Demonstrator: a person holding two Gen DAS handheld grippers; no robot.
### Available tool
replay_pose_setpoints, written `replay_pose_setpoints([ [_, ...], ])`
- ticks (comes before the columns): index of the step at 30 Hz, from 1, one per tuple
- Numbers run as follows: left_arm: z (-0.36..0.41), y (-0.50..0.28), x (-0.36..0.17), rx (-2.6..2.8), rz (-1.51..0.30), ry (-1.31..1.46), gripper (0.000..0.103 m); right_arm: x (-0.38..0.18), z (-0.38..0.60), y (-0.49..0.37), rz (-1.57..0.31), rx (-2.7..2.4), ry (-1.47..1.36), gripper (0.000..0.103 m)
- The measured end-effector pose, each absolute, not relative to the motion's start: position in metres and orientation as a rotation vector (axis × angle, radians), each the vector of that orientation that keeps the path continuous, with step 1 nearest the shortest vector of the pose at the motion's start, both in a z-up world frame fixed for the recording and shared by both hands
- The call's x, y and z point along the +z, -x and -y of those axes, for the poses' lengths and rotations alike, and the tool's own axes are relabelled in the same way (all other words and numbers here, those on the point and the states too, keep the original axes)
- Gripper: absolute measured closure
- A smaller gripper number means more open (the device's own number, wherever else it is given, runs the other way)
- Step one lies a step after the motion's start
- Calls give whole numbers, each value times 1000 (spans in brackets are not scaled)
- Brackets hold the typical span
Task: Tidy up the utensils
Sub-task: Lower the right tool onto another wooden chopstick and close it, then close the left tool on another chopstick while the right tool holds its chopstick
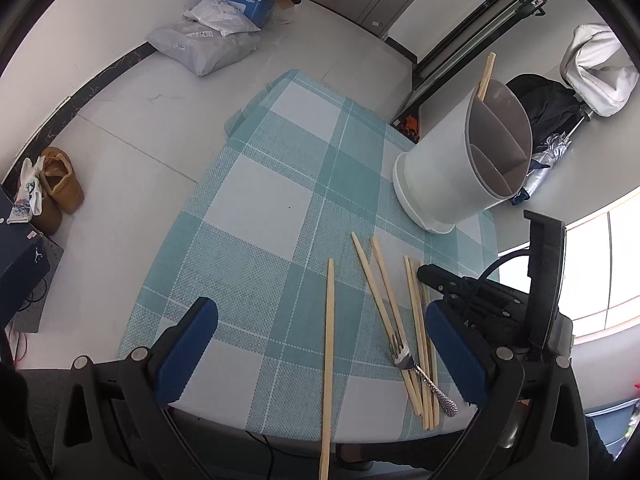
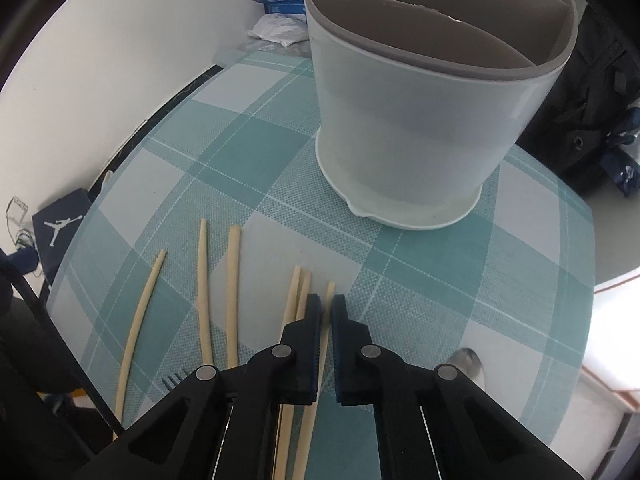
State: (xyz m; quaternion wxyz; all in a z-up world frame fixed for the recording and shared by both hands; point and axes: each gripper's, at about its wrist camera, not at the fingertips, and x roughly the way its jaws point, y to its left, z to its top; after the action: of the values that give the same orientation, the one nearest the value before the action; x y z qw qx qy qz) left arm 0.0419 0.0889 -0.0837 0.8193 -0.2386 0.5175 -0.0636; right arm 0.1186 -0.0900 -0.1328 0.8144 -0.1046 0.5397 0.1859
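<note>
Checked teal-and-white cloth [image 1: 256, 200] over a table, white caddy [image 1: 436, 168] with grey divided insert standing upright near the far right edge, one chopstick [image 1: 487, 76] already leaning out of its far compartment. Loose chopsticks [image 1: 380, 280] spread on the cloth on the near side of the caddy, apart from it; one single stick [image 1: 329, 344] lying alone to the left, its near end jutting past the table edge. Fork [image 1: 416, 364] with a patterned handle lying across the right-hand cluster, tines toward the caddy. Left gripper [image 1: 320, 352] hovering above the near edge, jaws spread wide, nothing between the blue pads. Right gripper [image 2: 326, 320] pointing steeply down at the rightmost sticks, jaws clenched on a chopstick [image 2: 329, 292], its tip poking out just beyond the pads; two more sticks [image 2: 295, 292] just beside it on the left. Shoes [image 1: 60, 184], parcels [image 1: 208, 44] and a dark box [image 1: 24, 256] on the floor beyond.
</note>
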Motion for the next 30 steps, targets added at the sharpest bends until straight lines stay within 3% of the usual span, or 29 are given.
replay_pose_setpoints([
  [12, -64, -42, -101, -106, -1162, 333, 1, -70, 138, -107, -898, 340, 49, 99],
  [27, -40, -52, -114, 2, -1157, 147, 4, -36, 188, -91, -671, 300, -95, 100],
  [30, -41, -52, -118, 54, -1167, 116, 25, -37, 190, -92, -675, 330, -107, 100],
])
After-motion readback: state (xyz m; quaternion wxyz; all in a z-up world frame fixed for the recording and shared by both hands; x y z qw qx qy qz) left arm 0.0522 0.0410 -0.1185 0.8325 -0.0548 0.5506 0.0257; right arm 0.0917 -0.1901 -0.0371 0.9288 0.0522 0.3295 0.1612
